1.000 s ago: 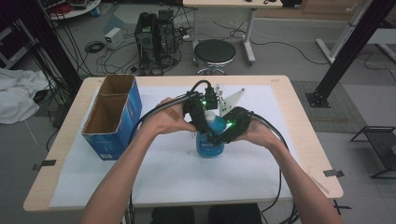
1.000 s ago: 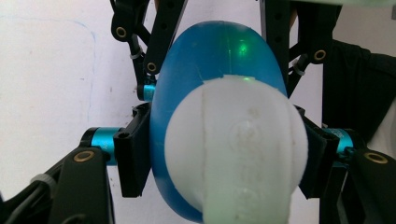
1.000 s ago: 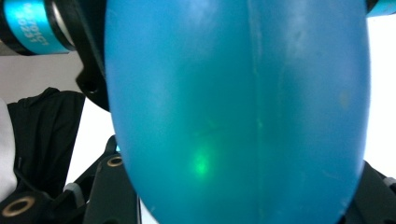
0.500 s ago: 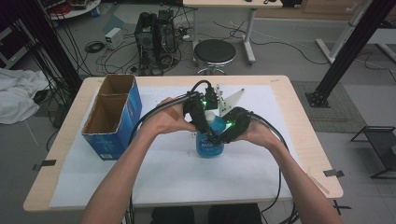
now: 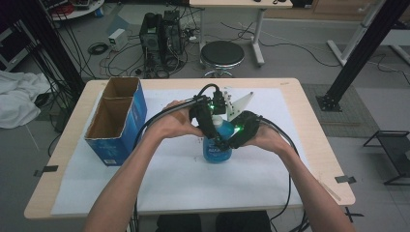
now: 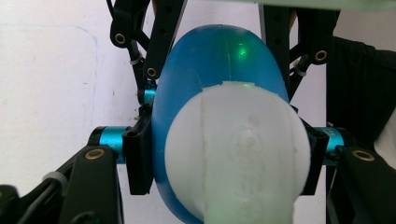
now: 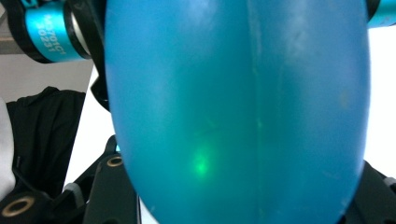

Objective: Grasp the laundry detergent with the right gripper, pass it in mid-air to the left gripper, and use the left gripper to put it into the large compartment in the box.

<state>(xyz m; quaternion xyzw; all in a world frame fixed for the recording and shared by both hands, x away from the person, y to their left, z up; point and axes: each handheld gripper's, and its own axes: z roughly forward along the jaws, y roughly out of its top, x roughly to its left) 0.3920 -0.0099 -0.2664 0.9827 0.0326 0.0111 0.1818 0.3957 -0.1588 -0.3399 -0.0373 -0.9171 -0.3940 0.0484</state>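
Observation:
A blue plastic bottle [image 5: 216,151] with a white cap [image 5: 218,121] stands on the white sheet at the middle of the table. My left gripper [image 5: 212,131] comes down on it from the left. In the left gripper view its jaws have just been closing and now press both sides of the bottle's top, with the white cap [image 6: 238,154] between them. My right gripper [image 5: 233,140] grips the bottle from the right. In the right gripper view the blue body [image 7: 238,107] sits close between the jaws, whose tips are hidden behind it.
An open blue cardboard box [image 5: 116,121] stands at the table's left side. A white sheet [image 5: 193,183] covers most of the wooden table [image 5: 319,145]. Beyond the far edge are a round stool [image 5: 222,53] and cables on the floor.

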